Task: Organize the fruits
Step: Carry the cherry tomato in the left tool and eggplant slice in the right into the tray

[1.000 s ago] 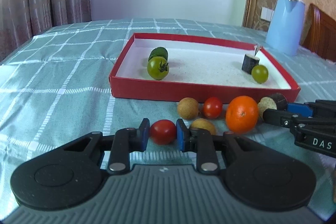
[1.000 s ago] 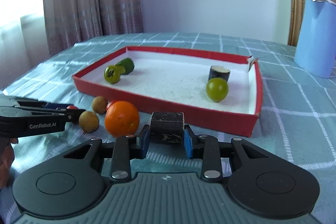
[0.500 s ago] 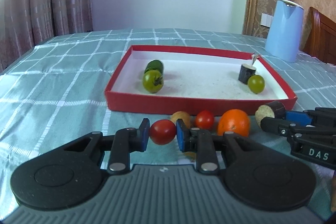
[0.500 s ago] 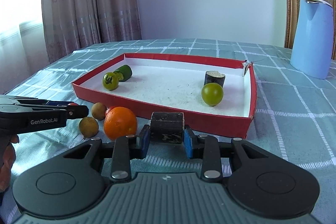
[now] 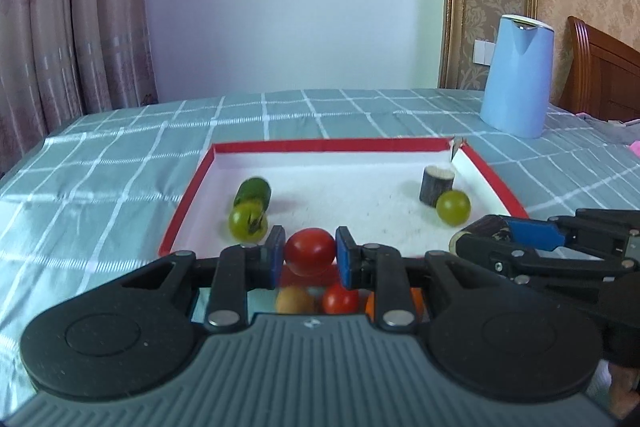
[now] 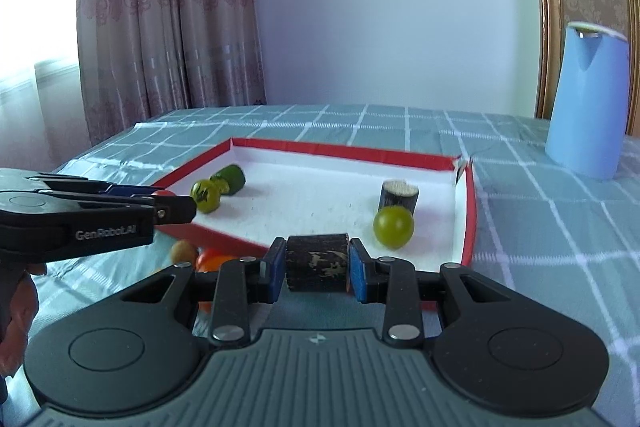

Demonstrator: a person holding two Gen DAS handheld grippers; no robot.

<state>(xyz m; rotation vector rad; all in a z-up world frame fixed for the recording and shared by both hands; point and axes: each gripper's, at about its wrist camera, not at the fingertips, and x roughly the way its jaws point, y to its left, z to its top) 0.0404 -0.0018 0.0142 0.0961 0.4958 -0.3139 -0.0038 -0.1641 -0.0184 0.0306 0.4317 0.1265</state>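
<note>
I have the left hand-held gripper clamped on a round red cherry tomato above the near edge of the shallow red cardboard tray. The right hand-held gripper grips a dark stubby cylinder chunk near that edge. Next, I judge, both go over the rim and release.

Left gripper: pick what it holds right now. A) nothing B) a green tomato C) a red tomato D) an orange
C: the left gripper is shut on a red tomato, pads pressing both sides, in front of the red tray.
</note>
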